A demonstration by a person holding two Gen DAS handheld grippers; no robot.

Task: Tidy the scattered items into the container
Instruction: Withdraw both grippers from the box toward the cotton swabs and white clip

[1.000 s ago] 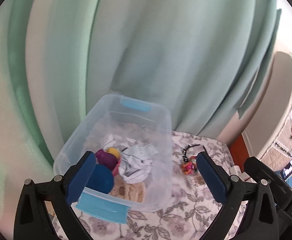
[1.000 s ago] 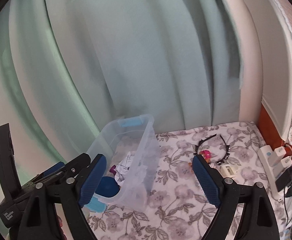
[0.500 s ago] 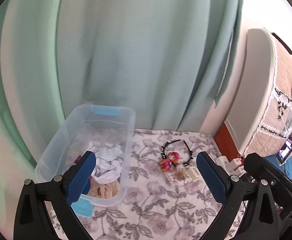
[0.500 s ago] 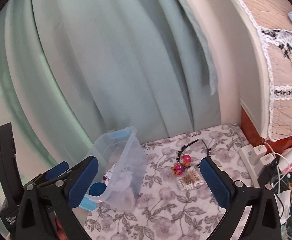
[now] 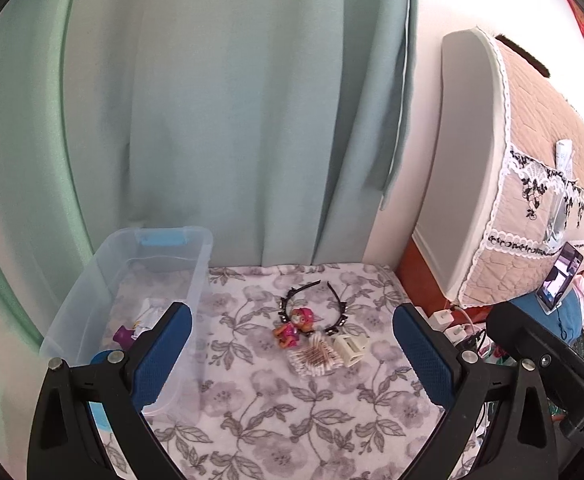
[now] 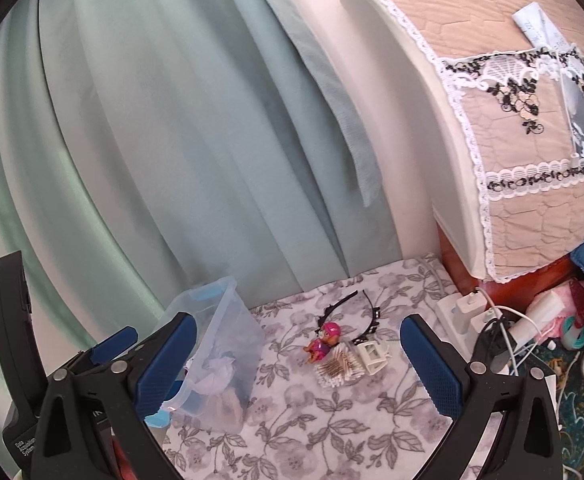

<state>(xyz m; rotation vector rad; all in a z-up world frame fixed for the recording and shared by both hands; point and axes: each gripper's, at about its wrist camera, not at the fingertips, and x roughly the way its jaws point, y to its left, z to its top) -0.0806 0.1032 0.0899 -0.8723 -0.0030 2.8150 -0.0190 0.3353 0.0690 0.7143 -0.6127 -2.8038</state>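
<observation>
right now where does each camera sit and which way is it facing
Left wrist: on the left hand-held gripper, facing forward and down at the bin, pup toy and headband; its open blue fingers show, with the right one's body at right.
Right wrist: on the right hand-held gripper, facing the same spot from further right; its own open fingers show, with the left one at lower left.
Shared: bin, toy, headband, curtain, floral cloth.

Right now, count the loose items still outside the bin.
4, clustered right of the bin: headband farthest, pink toy pup, swab packet, white clip.
</observation>
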